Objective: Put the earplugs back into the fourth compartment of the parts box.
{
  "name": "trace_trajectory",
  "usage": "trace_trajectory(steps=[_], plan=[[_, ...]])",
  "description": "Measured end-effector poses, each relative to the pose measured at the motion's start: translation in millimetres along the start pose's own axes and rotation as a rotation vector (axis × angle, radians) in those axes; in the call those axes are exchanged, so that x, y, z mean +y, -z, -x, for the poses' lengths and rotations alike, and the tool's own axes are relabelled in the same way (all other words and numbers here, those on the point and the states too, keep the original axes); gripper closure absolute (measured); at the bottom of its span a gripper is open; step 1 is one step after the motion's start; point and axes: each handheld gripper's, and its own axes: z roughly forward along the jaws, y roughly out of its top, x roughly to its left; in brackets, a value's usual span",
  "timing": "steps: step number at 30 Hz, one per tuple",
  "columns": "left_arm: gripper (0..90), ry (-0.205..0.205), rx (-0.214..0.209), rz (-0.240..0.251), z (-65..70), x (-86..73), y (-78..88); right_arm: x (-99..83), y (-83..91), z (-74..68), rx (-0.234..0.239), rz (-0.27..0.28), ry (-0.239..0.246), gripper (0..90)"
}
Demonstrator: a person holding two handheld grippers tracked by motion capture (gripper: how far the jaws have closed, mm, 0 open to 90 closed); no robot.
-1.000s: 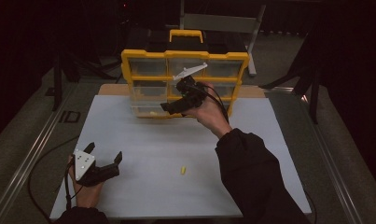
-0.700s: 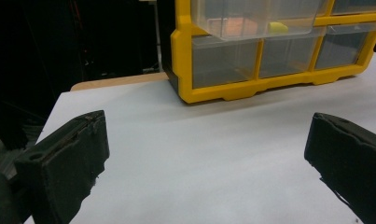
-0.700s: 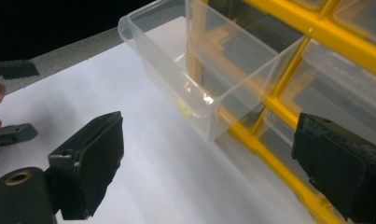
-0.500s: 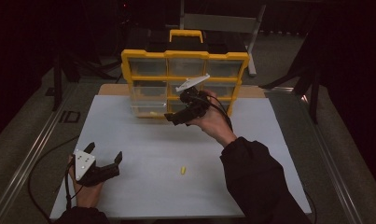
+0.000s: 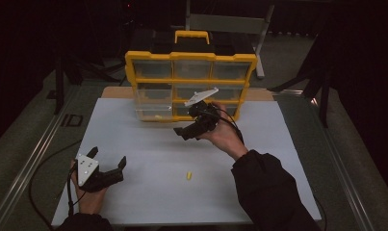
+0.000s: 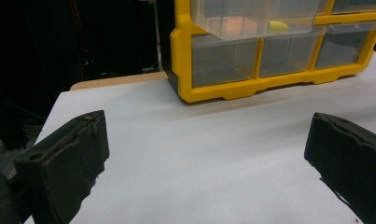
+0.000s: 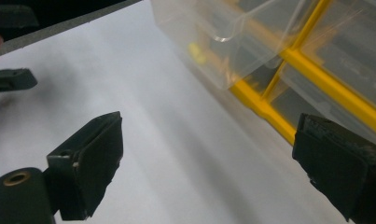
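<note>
While right tongs hover: right tongs (image 5: 184, 133) held in the air just in front of the yellow drawer cabinet (image 5: 190, 57), jaws spread wide, nothing between them
Drawer: clear drawer (image 5: 154, 111) at the cabinet's lower left is pulled partway out; the right gripper view shows its front wall (image 7: 213, 51) ahead of the released jaws, not touched
Drawer contents: small yellow piece (image 5: 156, 117) lies inside the open drawer, also seen in the left gripper view (image 6: 279, 26) and the right gripper view (image 7: 197, 52)
Loose piece: second small yellow piece (image 5: 187, 175) on the white table (image 5: 134, 144), near the front middle, well apart from the cabinet, between the two arms
Right hand: right hand (image 5: 225, 137) wraps the gripper body, dark sleeve (image 5: 266, 192) coming in from the bottom right; grey plate (image 5: 201, 96) on top tilts toward the cabinet
Left tongs: left tongs (image 5: 108, 159) low over the table's near left corner, jaws parted wide, empty, well apart from drawer and loose piece
Left hand: left hand (image 5: 88, 195) under the gripper body, cable trailing off the table's left edge
Cabinet: stands upright at the far edge of the table, yellow frame with clear drawers in rows, yellow handle (image 5: 192, 34) on top; other drawers shut
Table: white surface, wood edge showing behind the cabinet
</note>
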Motion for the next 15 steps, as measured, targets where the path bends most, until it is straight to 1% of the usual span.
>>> trace_trajectory(steps=[7,11,15], plan=[[0.8,0.000,0.000,0.002,0.3,0.0,0.1,-10.5,0.5,-4.8,0.013,0.006,0.004,8.6],[0.8,0.000,0.002,0.003,0.3,0.0,0.2,-20.1,-2.2,-7.3,0.023,-0.002,0.013,8.6],[0.8,0.000,0.002,0.004,0.4,-0.1,0.1,-27.2,-5.2,-8.3,0.029,-0.010,0.011,8.6]])
